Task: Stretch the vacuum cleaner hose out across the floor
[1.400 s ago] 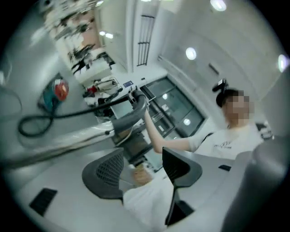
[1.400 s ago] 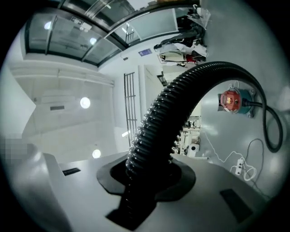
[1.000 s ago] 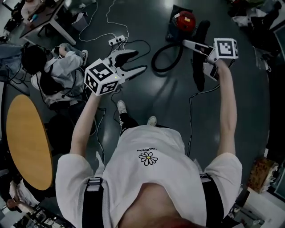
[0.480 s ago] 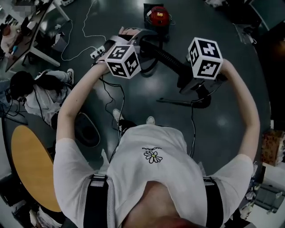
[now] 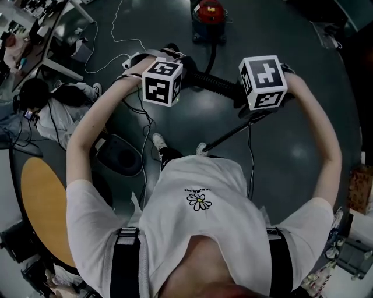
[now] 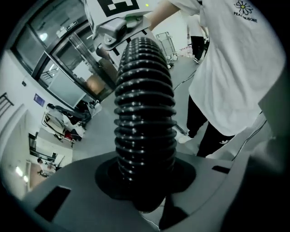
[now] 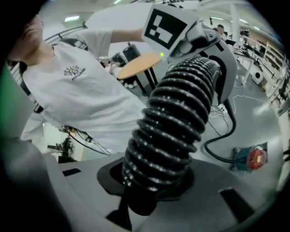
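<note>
1. In front of the person's chest, off the floor (image 5: 303, 151), the left gripper (image 6: 143, 183) and right gripper (image 7: 147, 183) each pinch the ribbed hose (image 5: 218, 81). The left jaws have just been closing onto it.
2. Stretching looks barely begun: the gripped span is short, and the vacuum cleaner (image 5: 210, 11) sits near at 12 o'clock.
3. The span's long axis runs roughly from 10 to 4 o'clock.

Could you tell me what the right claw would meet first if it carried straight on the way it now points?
The black ribbed hose it grips fills that line; behind it, probably the left claw, though depth is unclear.
</note>
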`<state>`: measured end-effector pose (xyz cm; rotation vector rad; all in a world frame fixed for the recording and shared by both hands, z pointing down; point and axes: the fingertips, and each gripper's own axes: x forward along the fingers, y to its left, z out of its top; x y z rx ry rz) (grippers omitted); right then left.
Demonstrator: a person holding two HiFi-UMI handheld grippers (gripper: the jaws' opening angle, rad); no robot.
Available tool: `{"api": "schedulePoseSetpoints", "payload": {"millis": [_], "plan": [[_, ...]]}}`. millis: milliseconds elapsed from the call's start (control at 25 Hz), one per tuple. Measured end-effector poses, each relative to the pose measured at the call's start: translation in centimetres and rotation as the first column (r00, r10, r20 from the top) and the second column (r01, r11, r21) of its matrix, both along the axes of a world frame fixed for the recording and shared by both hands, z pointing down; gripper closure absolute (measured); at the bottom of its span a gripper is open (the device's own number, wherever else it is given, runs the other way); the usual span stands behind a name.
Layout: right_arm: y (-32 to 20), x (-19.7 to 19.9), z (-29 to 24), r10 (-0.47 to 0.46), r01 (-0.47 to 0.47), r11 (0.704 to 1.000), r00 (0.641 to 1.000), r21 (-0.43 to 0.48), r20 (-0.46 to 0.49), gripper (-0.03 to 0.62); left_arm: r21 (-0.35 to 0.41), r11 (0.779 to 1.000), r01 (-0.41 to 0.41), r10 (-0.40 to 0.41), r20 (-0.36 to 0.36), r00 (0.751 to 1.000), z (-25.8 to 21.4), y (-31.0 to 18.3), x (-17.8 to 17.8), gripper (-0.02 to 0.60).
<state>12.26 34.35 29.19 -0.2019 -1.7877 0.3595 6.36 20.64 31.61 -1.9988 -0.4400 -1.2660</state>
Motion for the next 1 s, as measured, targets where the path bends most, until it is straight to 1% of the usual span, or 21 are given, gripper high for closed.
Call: {"api": "schedulePoseSetpoints", "payload": {"millis": [80,160,200,240,280,360,400,440,480,520,600,640,680,720,760,800,840,880,920,960,1000], "plan": [[-1.2,0.8,1.1,-0.068,0.076,0.992,0.994,0.097,-0.086,0.468,-0.053,0.999,0.014,-0.010,0.070,0.998,0.6,1.4,-2.0,0.448],[-2.6,1.4,1.9,-0.129,0.160,0.967,0.979,0.200,-0.156,0.468,-0.187,0.982,0.034,-0.015,0.103,0.995,0.7,3.8,-3.6,0.451],[-3.1,1.5,2.1,-0.153,0.194,0.949,0.972,0.248,-0.177,0.468,-0.282,0.958,0.049,-0.018,0.110,0.994,0.4,5.3,-4.2,0.451],[-3.5,1.7,2.1,-0.166,0.222,0.930,0.965,0.293,-0.204,0.468,-0.384,0.921,0.062,-0.021,0.109,0.994,0.0,6.9,-4.6,0.451],[-4.0,2.2,1.8,-0.167,0.245,0.908,0.956,0.341,-0.242,0.468,-0.484,0.872,0.072,-0.026,0.099,0.995,-0.6,8.6,-5.0,0.451],[-4.9,2.6,0.4,-0.155,0.296,0.840,0.934,0.454,-0.322,0.468,-0.655,0.752,0.068,-0.040,0.058,0.998,-2.3,12.0,-5.3,0.451],[-5.3,2.6,-0.7,-0.154,0.335,0.787,0.920,0.518,-0.360,0.467,-0.735,0.676,0.053,-0.044,0.032,0.999,-3.4,14.0,-5.3,0.451],[-5.6,2.4,-1.9,-0.159,0.384,0.718,0.903,0.580,-0.400,0.465,-0.815,0.578,0.030,-0.044,0.005,0.999,-4.8,16.4,-5.2,0.451],[-5.6,2.1,-3.3,-0.164,0.433,0.637,0.884,0.637,-0.437,0.464,-0.887,0.461,-0.001,-0.040,-0.021,0.999,-6.4,19.1,-4.9,0.450],[-5.5,1.6,-4.7,-0.165,0.469,0.551,0.872,0.690,-0.461,0.461,-0.942,0.335,-0.036,-0.030,-0.049,0.998,-8.3,22.2,-4.4,0.449],[-4.6,-0.2,-7.9,-0.177,0.478,0.375,0.878,0.794,-0.445,0.454,-0.990,0.082,-0.116,-0.013,-0.118,0.993,-12.2,28.3,-3.1,0.449],[-4.0,-1.3,-9.7,-0.192,0.453,0.297,0.891,0.841,-0.412,0.453,-0.986,-0.033,-0.163,-0.023,-0.163,0.986,-14.2,30.8,-2.5,0.449],[-3.5,-2.4,-11.3,-0.205,0.409,0.239,0.908,0.881,-0.366,0.451,-0.967,-0.129,-0.219,-0.054,-0.214,0.975,-16.0,32.6,-2.1,0.449],[-2.8,-3.5,-12.7,-0.207,0.338,0.210,0.932,0.918,-0.296,0.451,-0.939,-0.199,-0.279,-0.101,-0.264,0.959,-17.5,33.7,-2.2,0.449],[-1.9,-4.7,-13.7,-0.191,0.225,0.203,0.964,0.953,-0.187,0.451,-0.911,-0.244,-0.332,-0.152,-0.302,0.941,-18.5,34.4,-2.9,0.449],[-0.7,-6.1,-14.2,-0.161,0.072,0.208,0.986,0.975,-0.038,0.451,-0.890,-0.268,-0.369,-0.194,-0.325,0.925,-19.1,35.1,-4.2,0.449],[0.8,-7.5,-14.1,-0.130,-0.094,0.221,0.984,0.971,0.125,0.451,-0.878,-0.280,-0.388,-0.220,-0.335,0.916,-19.3,36.1,-5.8,0.449],[2.5,-8.9,-13.7,-0.104,-0.239,0.240,0.957,0.941,0.270,0.451,-0.874,-0.285,-0.394,-0.234,-0.335,0.913,-19.4,37.3,-7.4,0.449],[4.2,-10.1,-13.1,-0.084,-0.349,0.260,0.921,0.900,0.381,0.451,-0.872,-0.294,-0.392,-0.239,-0.330,0.913,-19.5,38.7,-8.7,0.449],[5.7,-11.3,-12.6,-0.076,-0.439,0.275,0.877,0.856,0.474,0.450,-0.867,-0.310,-0.390,-0.244,-0.324,0.914,-19.8,40.1,-9.8,0.449],[7.2,-12.5,-12.3,-0.082,-0.526,0.287,0.819,0.800,0.568,0.450,-0.856,-0.333,-0.396,-0.253,-0.324,0.912,-20.1,41.5,-10.7,0.449]]}}
